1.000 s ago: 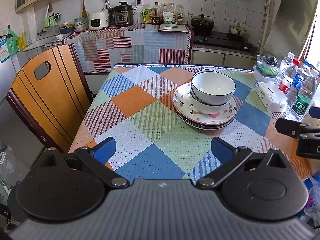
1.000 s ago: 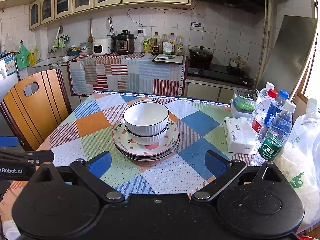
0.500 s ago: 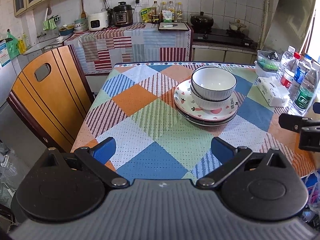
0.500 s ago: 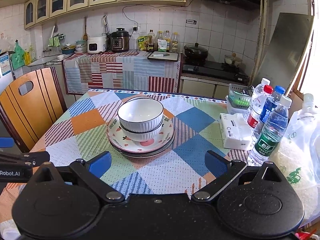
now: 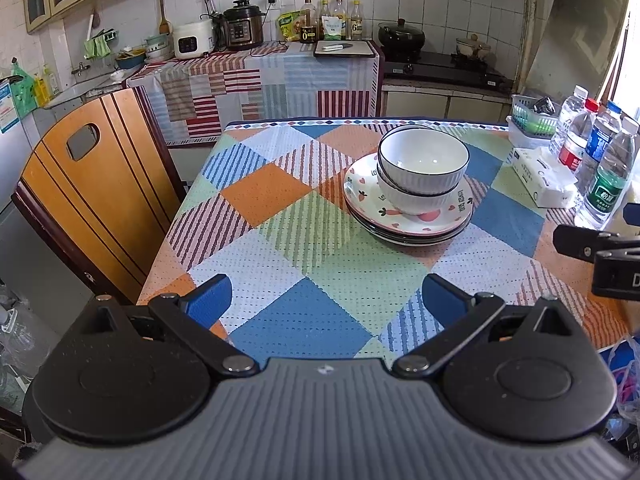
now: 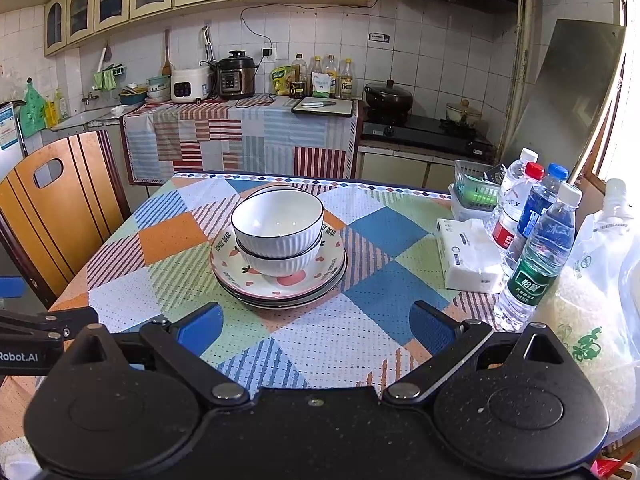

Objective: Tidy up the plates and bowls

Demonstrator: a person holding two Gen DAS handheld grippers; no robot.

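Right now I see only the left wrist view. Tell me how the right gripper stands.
Observer: The right gripper is open, with nothing between its fingers. It is held short of the stacked plates.
Operator: Report what sits to the right of the water bottles.
Observer: A bag of rice with green print stands right beside the nearest water bottle.
Operator: Say where my gripper shows from that side.
Observer: Your left gripper shows only at the far left edge of the right wrist view, well to the left of the plates.
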